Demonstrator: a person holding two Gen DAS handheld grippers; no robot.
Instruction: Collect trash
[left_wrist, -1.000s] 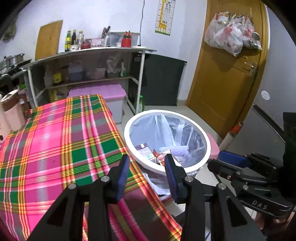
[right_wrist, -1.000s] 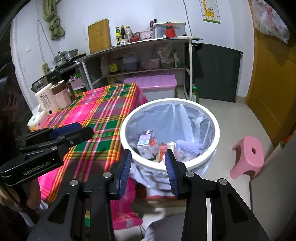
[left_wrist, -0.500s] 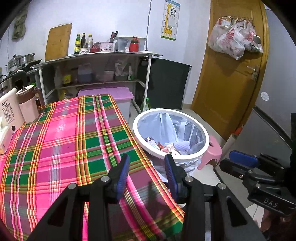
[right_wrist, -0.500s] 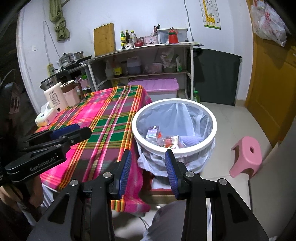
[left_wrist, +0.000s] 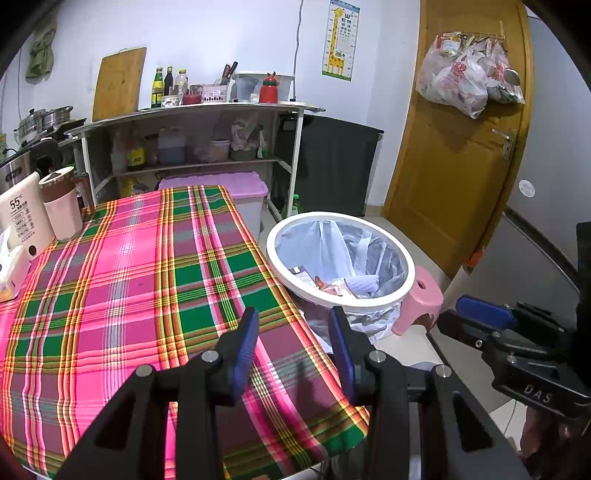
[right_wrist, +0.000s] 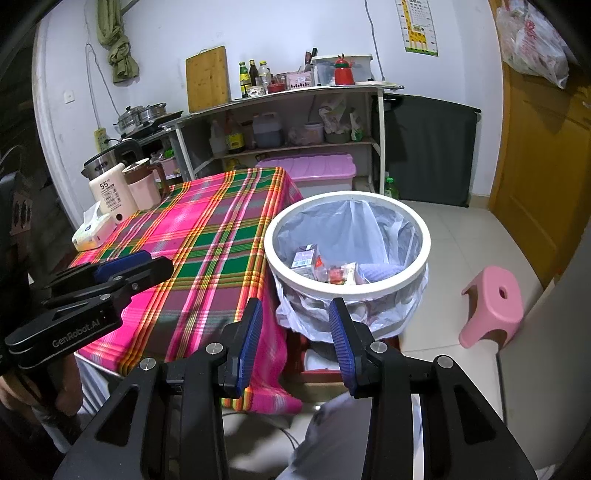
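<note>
Fingers of the left gripper (left_wrist: 293, 332) and the right gripper (right_wrist: 295, 325) are spread apart and hold nothing, the left over the plaid tablecloth's (left_wrist: 122, 288) near corner, while beyond them the white-rimmed trash bin (right_wrist: 347, 291) beside the table holds what look like wrappers (right_wrist: 334, 271), with a pink stool (right_wrist: 493, 302) just past it.

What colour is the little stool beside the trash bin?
Pink; the stool shows best in the right wrist view.
</note>
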